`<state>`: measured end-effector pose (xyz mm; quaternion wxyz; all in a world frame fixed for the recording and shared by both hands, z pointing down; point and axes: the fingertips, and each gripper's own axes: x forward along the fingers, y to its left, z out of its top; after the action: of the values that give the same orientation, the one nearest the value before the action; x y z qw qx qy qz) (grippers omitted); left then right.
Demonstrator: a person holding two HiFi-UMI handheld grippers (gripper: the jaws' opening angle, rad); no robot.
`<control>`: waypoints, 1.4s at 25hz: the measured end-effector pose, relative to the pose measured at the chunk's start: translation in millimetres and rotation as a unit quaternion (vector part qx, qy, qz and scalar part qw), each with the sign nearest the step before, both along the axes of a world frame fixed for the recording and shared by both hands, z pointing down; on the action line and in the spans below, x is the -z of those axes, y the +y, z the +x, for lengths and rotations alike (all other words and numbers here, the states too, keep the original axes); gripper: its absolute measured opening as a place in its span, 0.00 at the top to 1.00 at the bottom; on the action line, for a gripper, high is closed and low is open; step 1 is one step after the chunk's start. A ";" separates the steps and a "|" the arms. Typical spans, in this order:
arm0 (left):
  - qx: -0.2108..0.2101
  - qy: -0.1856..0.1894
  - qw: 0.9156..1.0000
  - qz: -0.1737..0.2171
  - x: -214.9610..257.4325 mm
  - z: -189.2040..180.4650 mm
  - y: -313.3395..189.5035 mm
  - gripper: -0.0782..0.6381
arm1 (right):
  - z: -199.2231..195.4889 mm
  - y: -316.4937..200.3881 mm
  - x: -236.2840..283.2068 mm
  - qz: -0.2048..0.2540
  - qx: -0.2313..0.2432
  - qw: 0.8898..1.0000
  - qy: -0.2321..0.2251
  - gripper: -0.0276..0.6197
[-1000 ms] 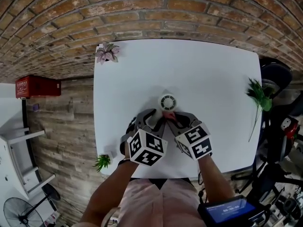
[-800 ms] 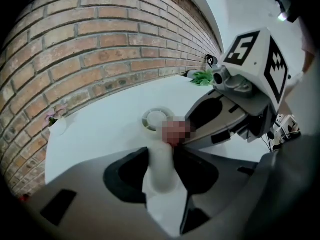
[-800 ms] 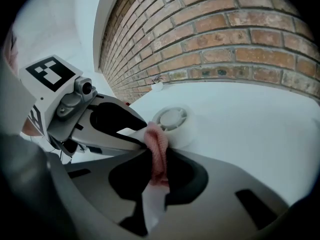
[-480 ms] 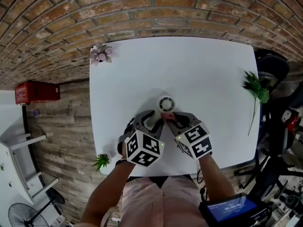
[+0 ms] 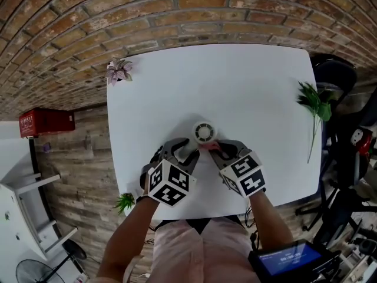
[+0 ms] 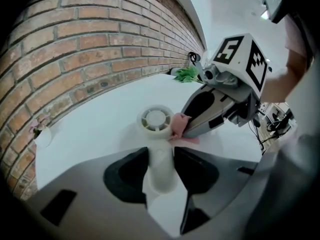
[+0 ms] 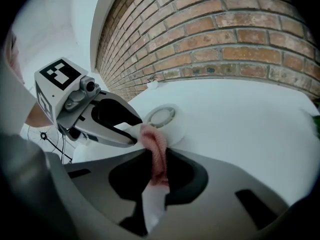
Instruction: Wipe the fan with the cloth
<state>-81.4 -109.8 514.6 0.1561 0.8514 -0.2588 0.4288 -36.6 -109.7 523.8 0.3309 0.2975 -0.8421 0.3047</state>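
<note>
The fan's (image 5: 204, 132) handle is hidden under the left gripper (image 6: 161, 156) in the head view; that gripper's jaws clamp it at a narrow gap. The right gripper (image 7: 159, 159) pinches the pink cloth (image 7: 152, 144), which seems to touch the fan's rim. The fan rests on the white table (image 5: 247, 87), nearer the person's side, with a brick wall (image 5: 177, 16) beyond

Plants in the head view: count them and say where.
3: pink one, table's far left corner; green one, near left corner; green sprig, right edge.

White fan (image 5: 204, 132), pink cloth (image 7: 154, 156), white table (image 5: 253, 93) (brick wall (image 5: 177, 10) red-brown, pale mortar lines), green leafy sprig (image 5: 312, 102)
</note>
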 end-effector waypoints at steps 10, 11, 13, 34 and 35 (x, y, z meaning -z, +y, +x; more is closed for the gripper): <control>-0.066 -0.013 0.998 -0.004 0.1 7.2 10.8 0.65 | 28.4 3.1 -0.2 0.000 -0.019 1.000 0.011 0.87; -0.075 -0.016 0.997 -0.004 0.2 8.3 13.0 0.65 | 31.6 3.7 0.0 0.000 -0.020 1.000 0.013 0.87; -0.095 -0.022 0.995 -0.005 1.0 10.9 18.5 0.65 | 39.0 5.6 1.0 0.002 -0.024 1.000 0.017 0.87; -0.450 -0.183 0.873 0.038 -6.7 34.9 79.8 0.65 | 80.7 16.4 20.5 0.047 -0.002 0.998 0.045 0.87; -0.466 -0.192 0.863 0.046 -7.2 34.6 79.3 0.65 | 79.8 18.8 21.3 0.052 0.014 0.997 0.047 0.87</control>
<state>-46.8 -30.5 521.8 -0.1539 0.7796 0.1234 0.5944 43.1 -90.9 502.6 0.3586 0.3167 -0.8441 0.2419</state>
